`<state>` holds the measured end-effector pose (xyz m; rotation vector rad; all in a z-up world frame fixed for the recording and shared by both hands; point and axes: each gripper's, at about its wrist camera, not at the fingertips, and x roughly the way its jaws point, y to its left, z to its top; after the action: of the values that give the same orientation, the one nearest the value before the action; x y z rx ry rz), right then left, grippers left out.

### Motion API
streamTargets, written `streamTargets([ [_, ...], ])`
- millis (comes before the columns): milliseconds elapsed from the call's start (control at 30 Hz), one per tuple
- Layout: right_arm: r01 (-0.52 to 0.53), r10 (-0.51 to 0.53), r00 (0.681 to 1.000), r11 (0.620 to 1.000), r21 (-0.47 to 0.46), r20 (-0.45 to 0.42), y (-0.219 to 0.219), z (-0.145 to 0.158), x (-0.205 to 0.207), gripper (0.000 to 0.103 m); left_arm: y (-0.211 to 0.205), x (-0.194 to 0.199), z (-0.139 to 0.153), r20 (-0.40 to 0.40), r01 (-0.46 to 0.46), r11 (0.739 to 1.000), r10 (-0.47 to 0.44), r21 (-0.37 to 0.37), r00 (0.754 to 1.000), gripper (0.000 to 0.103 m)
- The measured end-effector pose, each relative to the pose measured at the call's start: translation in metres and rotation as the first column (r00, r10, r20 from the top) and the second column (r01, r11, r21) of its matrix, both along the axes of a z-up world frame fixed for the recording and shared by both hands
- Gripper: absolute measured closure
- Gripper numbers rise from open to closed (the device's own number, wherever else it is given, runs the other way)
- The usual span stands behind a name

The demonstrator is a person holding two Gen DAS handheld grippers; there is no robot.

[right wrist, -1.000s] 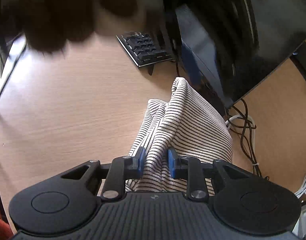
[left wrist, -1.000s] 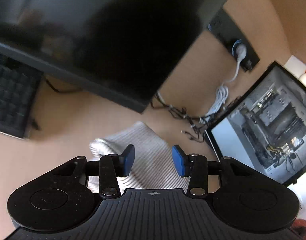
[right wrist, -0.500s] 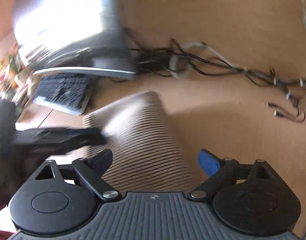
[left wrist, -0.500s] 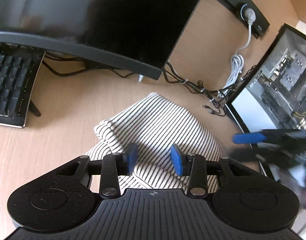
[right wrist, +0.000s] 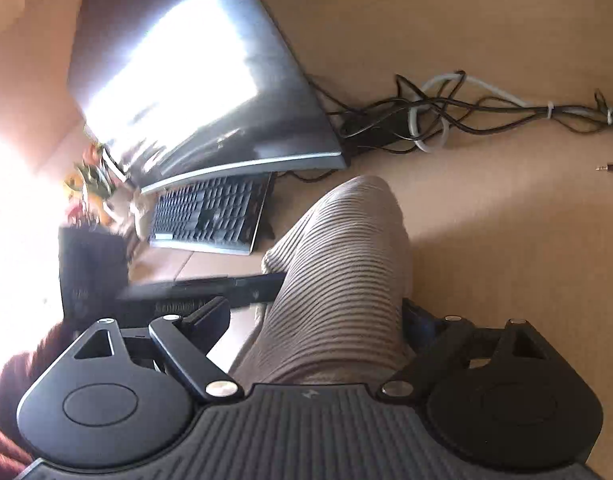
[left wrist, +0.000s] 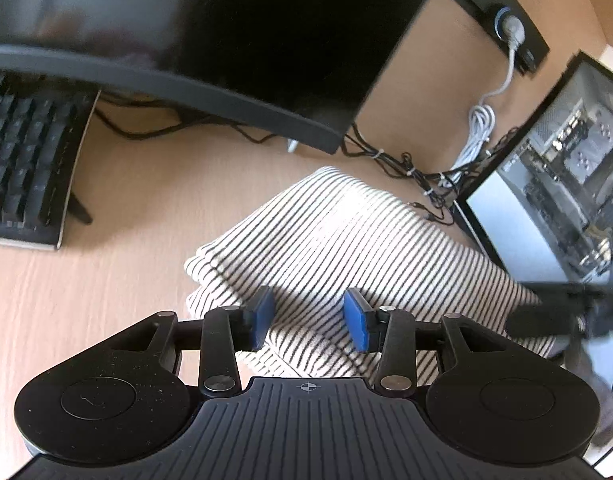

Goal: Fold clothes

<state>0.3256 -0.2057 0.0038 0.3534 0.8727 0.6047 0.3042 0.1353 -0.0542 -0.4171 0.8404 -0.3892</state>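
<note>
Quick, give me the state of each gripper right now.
Left gripper: open, above the striped garment, not gripping.
Right gripper: just opened wide, garment between the jaws, not clamped.

Bare desk [left wrist: 106,280] lies open left of the cloth [left wrist: 346,248]; monitor [left wrist: 186,40], cables [left wrist: 406,164] crowd behind.

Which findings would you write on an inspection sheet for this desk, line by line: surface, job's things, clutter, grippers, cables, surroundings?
Surface: light wooden desk, bare beside the cloth.
Job's things: one striped garment, folded in layers, lying flat on the desk.
Clutter: small loose plugs on the wood.
Grippers: left gripper over the near edge of the garment, fingers apart, not pressing on it. Right gripper has just been opening; fingers wide, garment between them, not clamped.
Cables: black tangle with a white cable behind the monitor, apart from the garment.
Surroundings: curved monitor, black keyboard, open computer case, wall socket strip.
</note>
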Motion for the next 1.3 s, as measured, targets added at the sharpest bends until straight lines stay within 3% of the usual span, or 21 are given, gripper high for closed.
streamTargets([
  [167,0.025,-0.043,0.997,0.969,-0.245,-0.068,0.01,-0.037,-0.011,0.015,-0.006,-0.006,0.002,-0.003,0.012,1.0,-0.012,-0.006,1.0,0.058],
  [333,0.057,-0.061,0.998,0.975,-0.216,-0.009,0.002,-0.016,-0.011,0.013,-0.009,-0.007,0.002,0.002,0.003,1.0,-0.003,0.009,1.0,0.058],
  [433,0.087,-0.085,0.996,0.987,-0.135,0.019,-0.007,0.002,0.01,0.005,-0.012,-0.007,0.003,0.007,0.001,1.0,-0.001,0.022,1.0,0.058],
  [500,0.081,-0.082,0.997,0.992,-0.101,-0.01,-0.008,0.006,0.028,0.002,-0.014,-0.008,0.003,0.011,-0.002,0.999,0.001,0.032,1.0,0.058],
  [700,0.03,-0.048,0.981,0.994,-0.101,-0.186,0.019,-0.047,0.079,0.002,-0.015,-0.011,0.004,0.01,-0.013,0.999,0.013,0.044,1.0,0.058],
  [833,0.039,-0.04,0.963,0.999,-0.011,-0.266,0.023,-0.065,0.084,0.003,-0.014,-0.013,0.004,0.007,-0.022,0.999,0.022,0.048,1.0,0.057],
  [1033,-0.011,0.02,0.994,0.997,0.077,-0.109,0.018,-0.033,0.054,0.006,-0.002,-0.017,0.001,-0.018,-0.043,0.999,0.043,-0.005,0.999,0.054],
  [1167,0.077,-0.076,0.987,0.997,0.008,-0.141,0.01,-0.049,0.049,0.008,-0.005,-0.017,0.002,-0.016,-0.031,1.0,0.031,-0.001,0.999,0.054],
  [1300,0.15,-0.155,0.985,0.986,-0.069,-0.078,0.005,-0.046,0.028,0.007,-0.007,-0.017,0.002,-0.009,-0.017,1.0,0.017,0.013,1.0,0.054],
])
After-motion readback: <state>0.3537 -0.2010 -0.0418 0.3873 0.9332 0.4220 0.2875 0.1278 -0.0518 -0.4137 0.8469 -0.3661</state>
